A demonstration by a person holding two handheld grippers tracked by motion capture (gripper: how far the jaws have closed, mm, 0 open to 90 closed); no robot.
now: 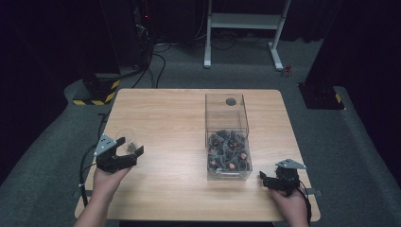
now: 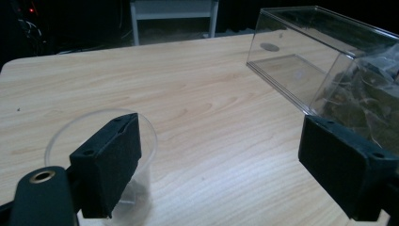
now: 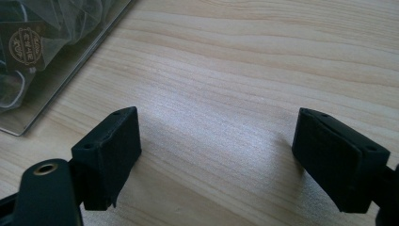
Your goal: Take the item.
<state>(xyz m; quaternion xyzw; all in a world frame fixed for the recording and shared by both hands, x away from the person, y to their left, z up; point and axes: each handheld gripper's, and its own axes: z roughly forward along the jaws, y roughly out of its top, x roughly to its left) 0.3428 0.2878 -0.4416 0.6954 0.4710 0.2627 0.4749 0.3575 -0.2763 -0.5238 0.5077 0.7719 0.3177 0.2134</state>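
A clear plastic cup (image 1: 124, 138) stands near the table's left edge with a small dark packet (image 1: 132, 144) in it. My left gripper (image 1: 128, 150) is just in front of it with its jaws wide apart and nothing between them. In the left gripper view the cup (image 2: 96, 127) stands behind the left jaw of that gripper (image 2: 221, 157). A clear plastic box (image 1: 227, 113) right of centre holds several dark packets (image 1: 229, 151) at its near end. My right gripper (image 1: 267, 181) rests open by the box's near right corner, over bare wood (image 3: 216, 141).
The wooden table (image 1: 165, 118) has bare room between the cup and the box. The box (image 2: 301, 66) lies long and open-topped, and its wall (image 3: 42, 70) is close to the left of the right gripper. Dark floor, cables and a white frame (image 1: 243, 21) lie beyond.
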